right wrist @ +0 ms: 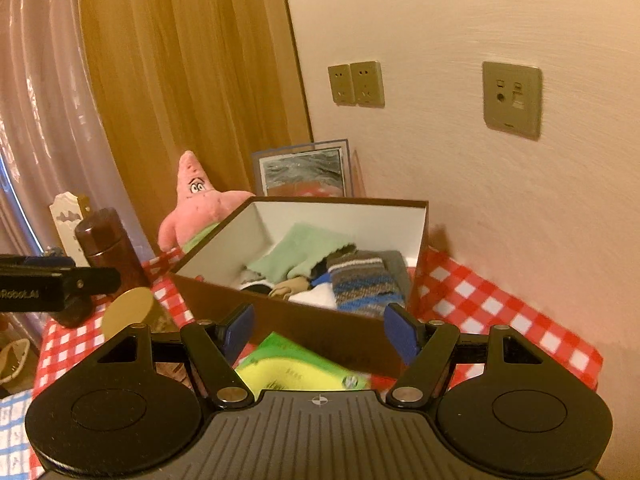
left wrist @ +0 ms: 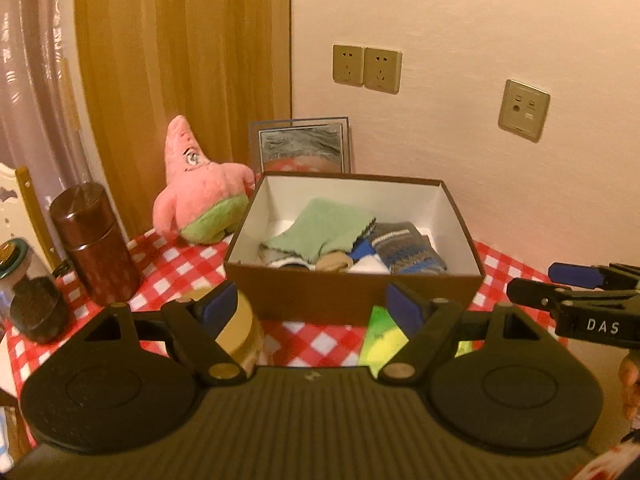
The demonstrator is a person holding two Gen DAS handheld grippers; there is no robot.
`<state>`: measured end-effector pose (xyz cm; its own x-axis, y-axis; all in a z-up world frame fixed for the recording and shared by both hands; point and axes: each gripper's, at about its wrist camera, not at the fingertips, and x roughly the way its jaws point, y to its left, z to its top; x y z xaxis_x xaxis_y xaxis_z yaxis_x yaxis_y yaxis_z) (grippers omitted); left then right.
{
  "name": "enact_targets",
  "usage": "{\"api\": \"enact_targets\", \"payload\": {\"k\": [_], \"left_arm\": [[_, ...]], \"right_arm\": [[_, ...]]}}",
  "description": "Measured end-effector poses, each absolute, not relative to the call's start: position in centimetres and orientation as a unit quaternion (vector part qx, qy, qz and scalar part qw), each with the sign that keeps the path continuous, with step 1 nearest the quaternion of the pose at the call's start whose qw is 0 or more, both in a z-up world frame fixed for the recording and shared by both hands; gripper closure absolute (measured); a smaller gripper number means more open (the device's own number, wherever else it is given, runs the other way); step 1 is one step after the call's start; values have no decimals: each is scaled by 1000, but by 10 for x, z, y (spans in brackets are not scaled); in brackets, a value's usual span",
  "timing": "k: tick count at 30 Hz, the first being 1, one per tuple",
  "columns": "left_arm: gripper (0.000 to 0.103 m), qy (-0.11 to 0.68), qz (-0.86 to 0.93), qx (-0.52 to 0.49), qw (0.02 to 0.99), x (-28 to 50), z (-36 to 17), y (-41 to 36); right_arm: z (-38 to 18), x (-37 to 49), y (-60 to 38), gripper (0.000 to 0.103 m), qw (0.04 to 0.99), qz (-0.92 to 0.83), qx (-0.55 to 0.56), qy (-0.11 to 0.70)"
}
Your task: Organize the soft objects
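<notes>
Left gripper [left wrist: 308,304]: jaws wide apart, nothing between the blue pads, at the lower centre of its frame, aimed at the front wall of the brown box [left wrist: 352,292]. Right gripper [right wrist: 320,328]: jaws likewise apart and empty, lower centre of its own view, facing the same box from its near corner. Neither touches anything; judged to be between items.

Just below the pads a green-yellow packet [right wrist: 292,364] lies flat on the red checked tablecloth [right wrist: 500,300], against the box front. A tan-lidded jar [left wrist: 240,332] sits beside the left gripper's left finger.

The box, at frame centre, stands open-topped, evidently the collecting place: inside lie a green cloth [left wrist: 324,228] draped over other pieces, a striped knitted sock [left wrist: 408,248] at the right, and white and blue fabric between them.

The pink star plush [left wrist: 200,192] stands upright outside the box, left of it and touching its rear corner, probably the remaining soft item. A dark brown canister [left wrist: 96,240] stands at far left.
</notes>
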<state>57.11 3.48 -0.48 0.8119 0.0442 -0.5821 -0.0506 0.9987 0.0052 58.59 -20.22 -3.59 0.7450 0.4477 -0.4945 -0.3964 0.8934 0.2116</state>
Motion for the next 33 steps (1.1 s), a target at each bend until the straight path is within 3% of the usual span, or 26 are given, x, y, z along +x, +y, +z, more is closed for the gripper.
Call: {"api": "enact_targets", "payload": {"k": [33], "left_arm": [[23, 346, 20, -11, 938, 204, -16, 98]], "right_arm": [[-53, 233, -131, 32, 913, 219, 68, 337]]}}
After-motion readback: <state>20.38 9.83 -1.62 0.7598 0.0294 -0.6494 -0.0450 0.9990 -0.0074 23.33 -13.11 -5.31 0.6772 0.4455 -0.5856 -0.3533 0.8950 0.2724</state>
